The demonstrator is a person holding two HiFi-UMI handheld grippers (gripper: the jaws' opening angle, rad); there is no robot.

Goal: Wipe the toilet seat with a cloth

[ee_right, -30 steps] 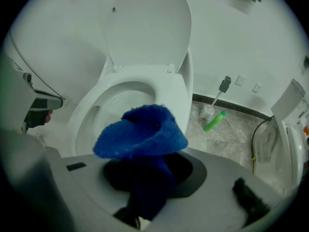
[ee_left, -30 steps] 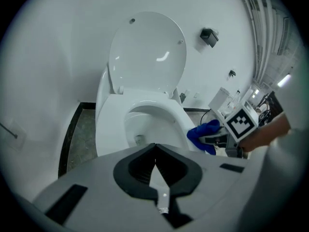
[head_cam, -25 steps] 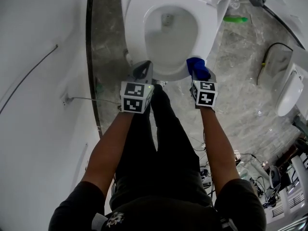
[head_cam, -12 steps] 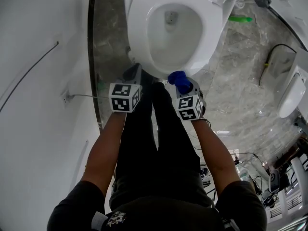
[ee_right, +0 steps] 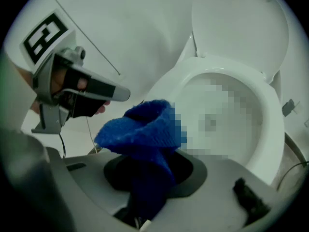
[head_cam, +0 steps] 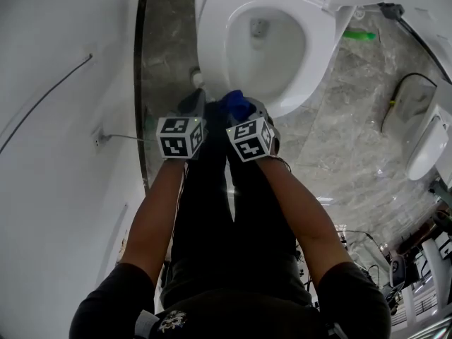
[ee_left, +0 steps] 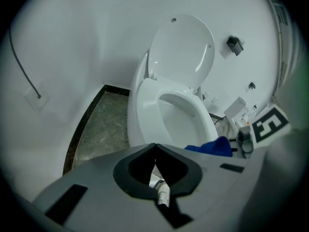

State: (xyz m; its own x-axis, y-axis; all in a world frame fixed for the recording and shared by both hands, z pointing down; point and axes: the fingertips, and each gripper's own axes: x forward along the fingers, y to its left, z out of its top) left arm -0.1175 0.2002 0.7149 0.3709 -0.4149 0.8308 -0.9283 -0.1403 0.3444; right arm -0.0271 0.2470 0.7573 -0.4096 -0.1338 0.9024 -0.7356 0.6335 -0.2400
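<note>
The person's dark trousers [head_cam: 226, 224] are nearest, in front of the toilet. The left gripper [ee_left: 154, 145] has its jaws pressed together with nothing between them, and it hangs by the front left of the bowl. Just beside it, the right gripper [ee_right: 147, 178] is clenched on a bunched blue cloth [ee_right: 140, 127]. The cloth sticks out at the front rim of the white toilet seat [head_cam: 212, 44], though I cannot tell whether it touches. Beyond, the lid [ee_left: 181, 47] stands raised.
</note>
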